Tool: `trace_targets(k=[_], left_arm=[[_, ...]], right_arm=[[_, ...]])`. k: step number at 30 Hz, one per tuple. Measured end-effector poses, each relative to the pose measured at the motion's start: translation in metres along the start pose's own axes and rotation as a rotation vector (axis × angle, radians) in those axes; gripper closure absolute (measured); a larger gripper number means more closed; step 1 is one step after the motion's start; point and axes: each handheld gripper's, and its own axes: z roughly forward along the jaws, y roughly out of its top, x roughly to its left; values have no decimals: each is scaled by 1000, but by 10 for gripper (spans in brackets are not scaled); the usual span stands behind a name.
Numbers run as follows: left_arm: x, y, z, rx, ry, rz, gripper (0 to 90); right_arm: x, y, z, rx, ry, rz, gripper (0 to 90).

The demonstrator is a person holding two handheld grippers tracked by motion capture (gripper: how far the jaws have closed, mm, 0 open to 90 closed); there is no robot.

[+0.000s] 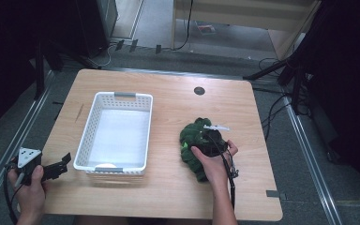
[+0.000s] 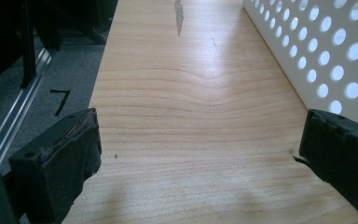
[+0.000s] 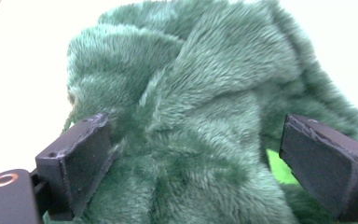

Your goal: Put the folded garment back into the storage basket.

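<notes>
A dark green furry plush thing point(image 1: 193, 136) lies on the wooden table point(image 1: 168, 187), right of the middle. My right gripper point(image 1: 205, 138) points down onto it from above, held in a hand. In the right gripper view the jaws stand wide apart with the green fur point(image 3: 200, 112) bulging between them, and a bright green patch point(image 3: 279, 169) shows near the right jaw. My left gripper point(image 1: 62, 164) rests at the table's front left corner, beside the white basket point(image 1: 117, 165). It is open over bare wood point(image 2: 196, 140), with nothing between its jaws.
The white perforated basket stands left of the middle, its holed wall point(image 2: 326, 51) close on the right of the left gripper. A round cable hole point(image 1: 199, 90) sits near the table's far edge. Cables and black stands surround the table on the grey floor.
</notes>
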Motion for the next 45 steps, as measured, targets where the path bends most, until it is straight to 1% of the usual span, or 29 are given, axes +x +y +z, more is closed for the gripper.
trace_targets(k=[2,3,7,9,10,12,13,15,16,17,18,20,21,23,27,28,29,30,31,32,33,34,35,37,40,42,43,44,45], left_arm=[[0,0,0,-2,-1,-2,0],[0,0,0,-2,-2,-3,0],[0,0,0,-1,-1,0,0],[0,0,0,-2,-1,-2,0],[0,0,0,-1,-2,-5,0],[0,0,0,-2,-2,-7,0],[0,0,0,-1,-1,-5,0],[0,0,0,1,-1,-3,0],[0,0,0,1,-1,-3,0],[0,0,0,1,-1,-4,0],[0,0,0,1,-1,-4,0],[0,0,0,1,-1,-3,0],[0,0,0,-1,-1,-3,0],[0,0,0,-1,-1,-5,0],[0,0,0,-1,-1,-8,0],[0,0,0,0,-1,-8,0],[0,0,0,0,-2,-8,0],[0,0,0,1,-3,-8,0],[1,0,0,3,-4,-7,0],[1,0,0,3,-4,-7,0],[1,0,0,3,-4,-7,0],[1,0,0,1,-5,-7,0],[1,0,0,1,-6,-8,0],[1,0,0,3,-10,-8,0],[1,0,0,3,-9,-9,0],[1,0,0,3,-11,-11,0],[1,0,0,3,-11,-11,0],[1,0,0,4,-12,-11,0],[1,0,0,4,-13,-12,0]], right_arm=[[1,-1,3,16,2,3,88],[0,-2,5,26,4,17,88],[-1,-4,10,37,9,35,87],[-1,-5,10,31,12,40,87],[0,-3,6,9,10,33,86],[1,-2,4,1,11,29,86],[3,1,-3,-20,15,19,83],[5,2,-6,-29,21,22,78],[8,3,-11,-39,28,33,12],[8,3,-11,-39,28,33,12],[12,3,-9,-22,25,26,1],[13,3,-7,-10,20,23,1],[14,1,2,27,3,19,4],[14,0,4,33,0,26,18],[12,-4,14,53,-12,39,83],[13,-6,14,41,-21,27,107],[16,-8,14,27,-35,2,136],[16,-8,14,27,-35,2,136],[19,-10,15,20,-57,-12,152],[19,-10,15,20,-57,-12,152],[20,-11,15,16,-68,-16,162],[22,-12,15,7,-83,-41,172],[23,-13,15,5,-92,-46,181],[25,-14,15,-1,-94,-43,212],[27,-14,12,-11,-93,-46,353],[27,-14,11,-8,-89,-47,414],[26,-13,10,-6,-91,-50,465],[25,-12,9,-6,-93,-43,544],[25,-13,9,-13,-93,-44,569]])
